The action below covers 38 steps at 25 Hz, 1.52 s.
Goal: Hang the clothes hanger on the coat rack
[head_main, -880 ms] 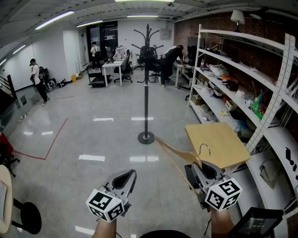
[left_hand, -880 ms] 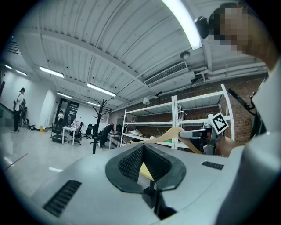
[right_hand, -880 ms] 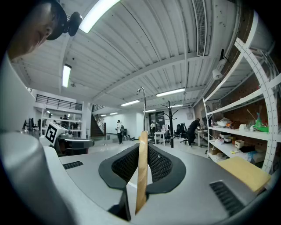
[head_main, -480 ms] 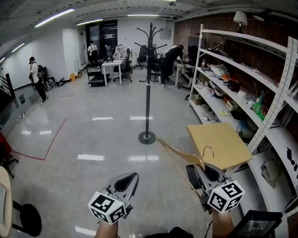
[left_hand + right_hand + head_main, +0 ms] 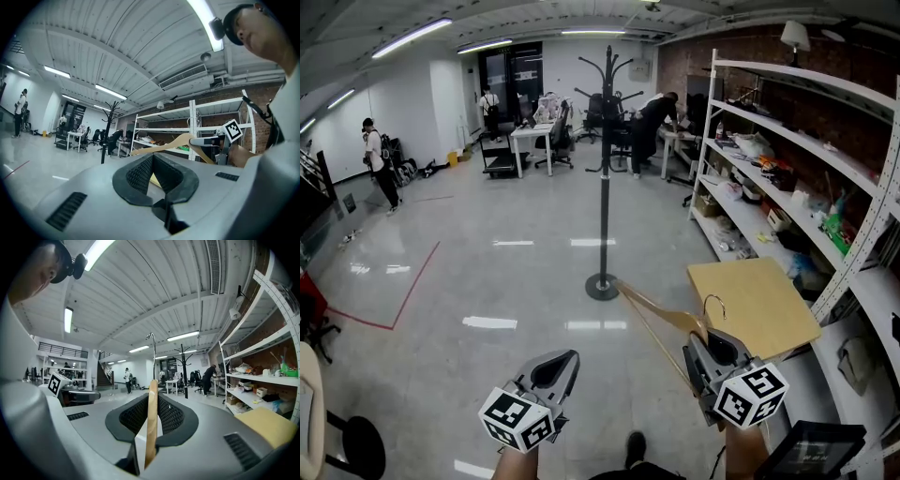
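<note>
The black coat rack (image 5: pixel 605 169) stands upright on the grey floor, a few steps ahead, with its round base (image 5: pixel 602 286) a little beyond the hanger's far tip. A wooden clothes hanger (image 5: pixel 661 314) with a metal hook (image 5: pixel 713 305) juts forward and left from my right gripper (image 5: pixel 712 349), which is shut on it. In the right gripper view the hanger's wood (image 5: pixel 151 413) stands edge-on between the pads, and the coat rack (image 5: pixel 183 366) is far off. My left gripper (image 5: pixel 553 367) is low at the left, shut and holding nothing; its view shows the hanger (image 5: pixel 173 140) to its right.
White metal shelving (image 5: pixel 806 159) full of items runs along the right side. A tan board (image 5: pixel 755 295) lies next to the right gripper. Desks, chairs and people (image 5: pixel 373 155) are at the far end. A red tape line (image 5: pixel 403 291) crosses the floor at left.
The whole view has advanced towards the coat rack, which looks nearer and slightly further right. A shoe has come into view at the bottom edge. Both grippers keep their pose and hold.
</note>
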{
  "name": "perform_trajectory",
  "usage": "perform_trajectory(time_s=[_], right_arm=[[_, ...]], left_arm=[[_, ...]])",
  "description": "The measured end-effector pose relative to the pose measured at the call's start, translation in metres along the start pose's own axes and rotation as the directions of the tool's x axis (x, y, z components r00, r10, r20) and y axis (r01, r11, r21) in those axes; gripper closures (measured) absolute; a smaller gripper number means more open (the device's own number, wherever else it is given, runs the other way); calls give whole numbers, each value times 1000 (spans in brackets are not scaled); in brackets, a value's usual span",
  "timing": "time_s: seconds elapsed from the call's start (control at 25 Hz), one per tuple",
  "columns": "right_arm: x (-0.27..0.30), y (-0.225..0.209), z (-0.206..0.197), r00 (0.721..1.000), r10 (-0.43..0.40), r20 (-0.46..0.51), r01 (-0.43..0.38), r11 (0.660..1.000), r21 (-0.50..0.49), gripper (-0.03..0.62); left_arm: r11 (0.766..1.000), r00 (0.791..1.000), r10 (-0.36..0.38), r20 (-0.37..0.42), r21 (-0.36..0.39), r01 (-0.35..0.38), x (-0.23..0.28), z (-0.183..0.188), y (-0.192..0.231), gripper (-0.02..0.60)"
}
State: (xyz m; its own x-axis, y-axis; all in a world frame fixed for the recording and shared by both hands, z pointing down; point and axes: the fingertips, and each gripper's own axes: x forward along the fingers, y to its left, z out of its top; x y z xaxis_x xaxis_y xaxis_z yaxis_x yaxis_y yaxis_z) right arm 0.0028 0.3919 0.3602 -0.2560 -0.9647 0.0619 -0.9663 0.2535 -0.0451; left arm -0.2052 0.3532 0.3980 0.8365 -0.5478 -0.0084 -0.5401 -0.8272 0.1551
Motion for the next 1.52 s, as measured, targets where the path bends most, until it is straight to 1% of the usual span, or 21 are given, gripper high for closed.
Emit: perform_trajectory(time_s=[0.2,0.32,0.48,0.6,0.72,0.92,1.04,1.16,1.4,1.52], right_arm=[[47,-49,12,999,41,17,-41,999,13,537],[70,-82,19,998,53,28,-53,999,13,537],[93,-121,26,997,63,38,-64,998,15,537],[109,-143,26,996,83,41,-84,996,7,537],[123,-160,23,995,91,33,-92,995,23,537],[155,-178,15,995,99,10,-100,994,54,537],[191,-196,11,995,96,-12,-96,994,47,537],[243,-207,12,995,95,-31,-94,995,29,537],[331,-219,27,996,73,-41,-73,997,11,537],[371,-225,38,998,65,-28,-65,998,-7,537]], left_arm=[[999,1000,16,9,30,-16,65,20,21,583],[999,1000,20,11,45,-21,104,27,29,583],[999,999,32,0,36,-32,153,30,43,583],[998,1000,23,0,65,-23,187,33,48,583],[996,1000,21,-13,82,-20,211,36,53,583],[997,1000,5,-25,72,-4,238,37,72,583],[998,1000,7,-16,57,-7,265,32,102,583],[997,1000,-2,-19,83,3,294,35,143,583],[997,1000,-27,-12,75,28,334,49,219,583],[997,999,-41,-11,72,42,353,57,256,583]])
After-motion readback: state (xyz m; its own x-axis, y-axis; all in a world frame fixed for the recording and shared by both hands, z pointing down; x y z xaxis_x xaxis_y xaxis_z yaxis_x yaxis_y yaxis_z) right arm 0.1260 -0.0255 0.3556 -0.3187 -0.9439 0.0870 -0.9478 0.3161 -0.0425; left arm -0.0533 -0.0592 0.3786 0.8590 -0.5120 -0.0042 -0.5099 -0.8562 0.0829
